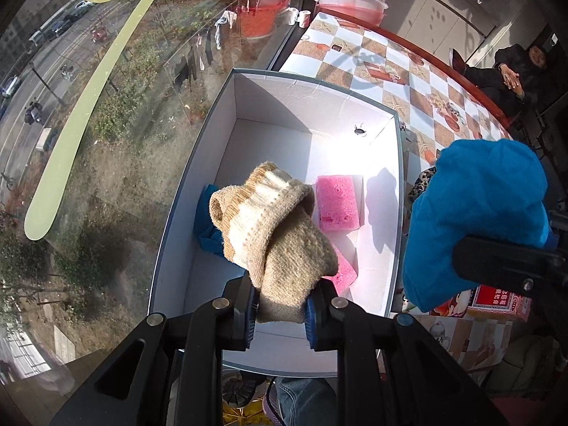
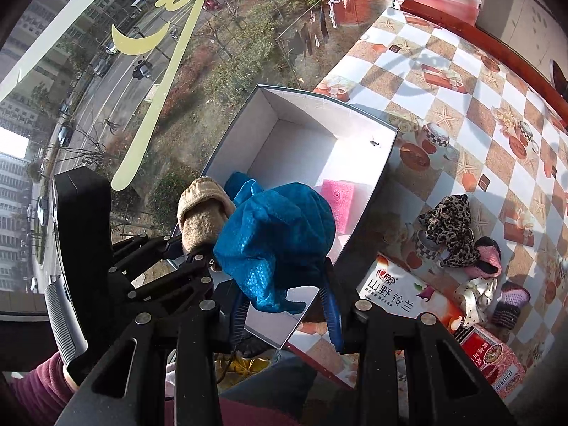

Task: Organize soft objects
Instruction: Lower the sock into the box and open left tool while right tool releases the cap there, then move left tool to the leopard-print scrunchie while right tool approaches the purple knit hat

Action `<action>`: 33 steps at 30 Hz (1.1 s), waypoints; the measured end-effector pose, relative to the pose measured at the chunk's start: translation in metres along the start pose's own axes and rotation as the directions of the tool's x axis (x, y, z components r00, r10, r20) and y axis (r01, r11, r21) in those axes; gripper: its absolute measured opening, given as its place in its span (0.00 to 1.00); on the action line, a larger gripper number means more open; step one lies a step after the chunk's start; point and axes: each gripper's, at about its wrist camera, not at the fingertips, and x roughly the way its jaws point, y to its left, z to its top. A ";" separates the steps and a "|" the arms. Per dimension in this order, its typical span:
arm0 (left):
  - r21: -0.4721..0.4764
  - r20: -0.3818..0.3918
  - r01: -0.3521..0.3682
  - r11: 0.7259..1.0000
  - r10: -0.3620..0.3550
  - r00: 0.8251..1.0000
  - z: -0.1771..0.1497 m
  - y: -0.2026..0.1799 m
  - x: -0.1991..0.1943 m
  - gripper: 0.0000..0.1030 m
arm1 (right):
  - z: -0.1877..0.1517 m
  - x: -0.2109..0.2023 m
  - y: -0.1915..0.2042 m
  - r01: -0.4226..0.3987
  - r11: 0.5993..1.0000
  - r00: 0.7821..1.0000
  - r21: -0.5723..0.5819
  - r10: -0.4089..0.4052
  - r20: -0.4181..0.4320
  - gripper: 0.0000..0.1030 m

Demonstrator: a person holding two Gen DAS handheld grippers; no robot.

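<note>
Hovering over the white box [image 1: 198, 191], left gripper [image 1: 280, 305] pinches beige sock [image 1: 273, 234], right gripper [image 2: 287, 305] clamps blue cloth [image 2: 277, 234]; early release risks rim snag.

Sock [image 1: 273, 234]: beige knit w/ cream and tan stripes at cuff. Cloth [image 2: 280, 238]: bright blue, fine dotted weave. Sponge [image 1: 339, 202]: hot pink. Box [image 1: 397, 213]: white inside, grey-blue rim. Tablecloth [image 2: 461, 106]: white/tan/brown checks w/ starfish and cup prints. Scrunchie [image 2: 449, 227]: leopard print. Carton [image 2: 401, 294]: white and red. Basin [image 1: 351, 5]: pink. Gripper pads [image 1: 312, 316]: blue on black.
</note>
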 end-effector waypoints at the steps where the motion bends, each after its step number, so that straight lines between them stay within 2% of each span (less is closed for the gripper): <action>1: 0.001 0.000 0.000 1.000 0.000 1.000 0.000 0.000 0.000 0.23 | 0.001 0.001 0.000 -0.001 1.000 1.000 0.000 0.001 -0.001 0.37; 10: 0.014 0.004 -0.011 1.000 0.011 1.000 0.009 -0.001 0.005 0.23 | 0.022 0.003 0.000 0.010 1.000 1.000 0.008 -0.010 0.017 0.37; 18: 0.013 0.021 -0.013 1.000 0.012 1.000 0.025 -0.001 0.011 0.23 | 0.045 0.015 -0.006 0.009 1.000 1.000 0.029 -0.009 -0.006 0.37; 25: 0.041 0.010 0.002 0.999 -0.002 1.000 0.026 -0.002 0.012 0.25 | 0.054 0.025 -0.013 -0.025 0.997 0.999 0.070 0.027 -0.030 0.37; 28: 0.067 0.018 0.017 0.998 -0.018 1.000 0.024 -0.005 0.009 0.41 | 0.056 0.027 -0.015 -0.032 0.997 0.999 0.072 0.035 -0.033 0.37; 29: 0.078 0.024 0.013 0.997 -0.015 1.000 0.023 -0.007 0.008 0.57 | 0.057 0.027 -0.016 -0.036 0.997 0.999 0.073 0.038 -0.038 0.40; 30: 0.087 0.028 0.010 0.996 -0.013 1.000 0.023 -0.009 0.007 0.73 | 0.057 0.028 -0.017 -0.040 0.996 0.998 0.076 0.043 -0.044 0.51; 31: 0.088 0.036 0.012 0.996 -0.015 0.999 0.022 -0.009 0.005 0.80 | 0.057 0.028 -0.018 -0.041 0.996 0.998 0.082 0.045 -0.048 0.59; 32: 0.085 0.050 0.015 0.996 -0.019 0.999 0.022 -0.010 0.002 0.83 | 0.057 0.028 -0.021 -0.039 0.995 0.998 0.090 0.044 -0.052 0.62; 33: 0.080 0.058 0.024 0.996 -0.029 0.998 0.021 -0.009 0.000 0.85 | 0.056 0.028 -0.024 -0.041 0.994 0.997 0.099 0.047 -0.055 0.72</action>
